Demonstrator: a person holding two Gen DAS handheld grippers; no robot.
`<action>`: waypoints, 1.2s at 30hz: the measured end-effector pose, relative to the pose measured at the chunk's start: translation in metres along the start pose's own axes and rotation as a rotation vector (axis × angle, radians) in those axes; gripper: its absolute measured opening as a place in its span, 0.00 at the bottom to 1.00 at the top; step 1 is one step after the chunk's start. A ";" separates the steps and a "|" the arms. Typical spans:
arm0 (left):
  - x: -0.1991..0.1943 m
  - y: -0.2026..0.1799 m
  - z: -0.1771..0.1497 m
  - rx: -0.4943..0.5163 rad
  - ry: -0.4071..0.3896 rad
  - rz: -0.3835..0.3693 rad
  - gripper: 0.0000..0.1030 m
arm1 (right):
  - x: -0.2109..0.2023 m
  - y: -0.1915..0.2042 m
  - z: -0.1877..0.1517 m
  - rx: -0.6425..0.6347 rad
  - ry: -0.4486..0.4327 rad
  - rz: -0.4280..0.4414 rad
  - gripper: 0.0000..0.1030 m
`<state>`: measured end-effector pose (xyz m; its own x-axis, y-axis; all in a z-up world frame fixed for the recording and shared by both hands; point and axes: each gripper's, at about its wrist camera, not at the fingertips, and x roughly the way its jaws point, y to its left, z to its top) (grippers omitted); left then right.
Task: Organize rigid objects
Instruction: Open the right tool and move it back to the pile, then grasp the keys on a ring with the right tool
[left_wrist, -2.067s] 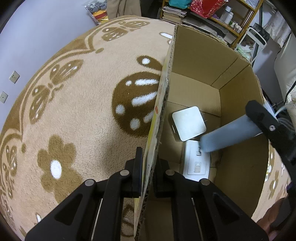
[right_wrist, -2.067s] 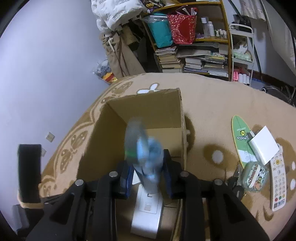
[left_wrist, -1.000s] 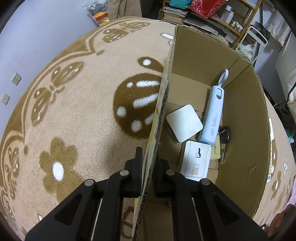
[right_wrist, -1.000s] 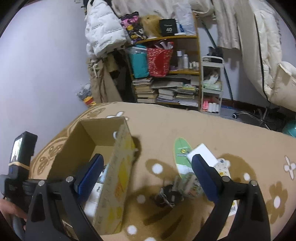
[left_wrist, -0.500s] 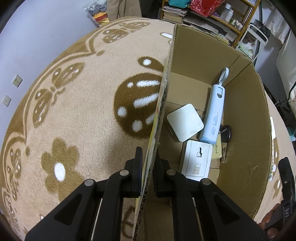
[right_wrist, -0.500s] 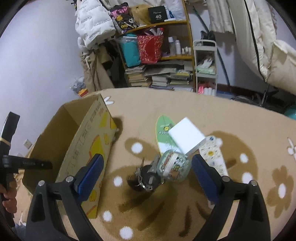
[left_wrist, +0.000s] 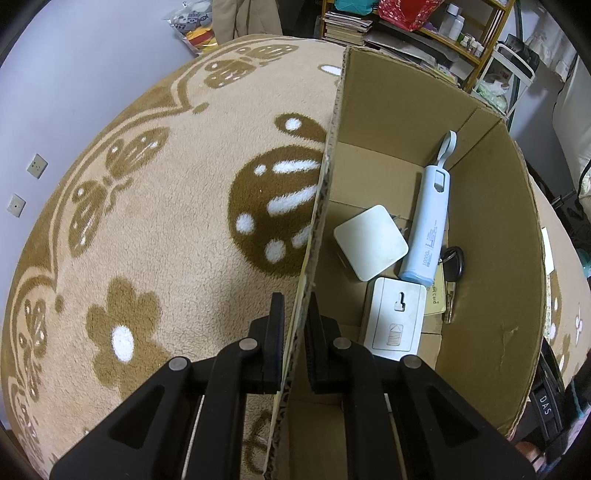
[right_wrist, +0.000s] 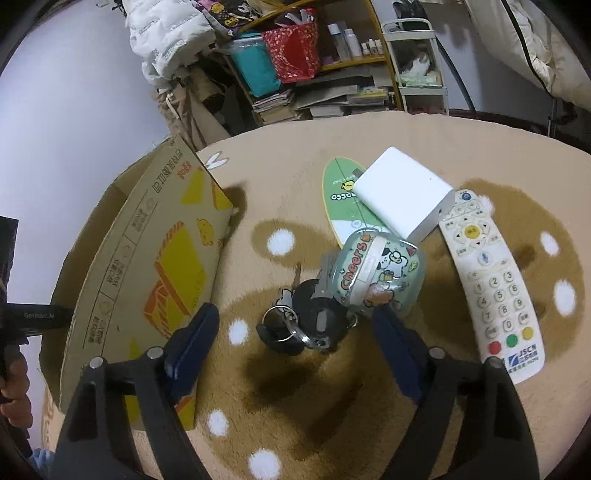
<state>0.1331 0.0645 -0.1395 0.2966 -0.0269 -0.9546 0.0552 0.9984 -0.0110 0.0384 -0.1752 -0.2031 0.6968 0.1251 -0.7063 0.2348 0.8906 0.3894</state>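
Left wrist view looks down into the open brown cardboard box (left_wrist: 487, 229) standing on the beige fleece rug with brown flower and butterfly shapes (left_wrist: 155, 206). The left gripper (left_wrist: 294, 325) has its black fingers (left_wrist: 276, 332) pinching the box's near side wall, one finger outside and one inside. On the box floor lie a white rounded square plastic adapter (left_wrist: 370, 248), a pale blue cylindrical power bank with a loop strap (left_wrist: 430, 218) slanting toward the far corner, a white rectangular plastic wall plate (left_wrist: 396, 319) nearest the fingers, a black-headed key (left_wrist: 453, 262) and a yellowish card (left_wrist: 435, 295) partly under the others.

Right wrist view shows the right gripper (right_wrist: 291, 332) with its blue-padded fingers (right_wrist: 194, 339) spread wide; they have just been closing a little, and nothing is pinched. Between them on the rug sits a black key fob on a metal ring (right_wrist: 306, 321), touching a round green cartoon-printed tin (right_wrist: 376, 273). Beyond are a green oval card (right_wrist: 341, 195), a white rectangular box-shaped device (right_wrist: 404, 195) lying partly on it, and a white remote control with coloured buttons (right_wrist: 495, 288) to the right. The printed outer wall of the cardboard box stands to the left
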 end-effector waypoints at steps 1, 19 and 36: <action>0.000 0.000 0.000 0.000 0.000 0.000 0.10 | 0.000 0.001 0.000 -0.004 0.002 -0.002 0.78; 0.001 0.003 0.001 -0.005 0.003 -0.006 0.10 | 0.019 -0.018 -0.003 0.168 0.064 0.018 0.70; 0.001 0.002 -0.001 -0.002 0.001 0.000 0.10 | 0.012 -0.008 -0.010 0.157 0.099 0.031 0.12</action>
<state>0.1328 0.0663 -0.1409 0.2953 -0.0272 -0.9550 0.0532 0.9985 -0.0119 0.0380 -0.1762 -0.2203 0.6372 0.2003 -0.7442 0.3230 0.8073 0.4939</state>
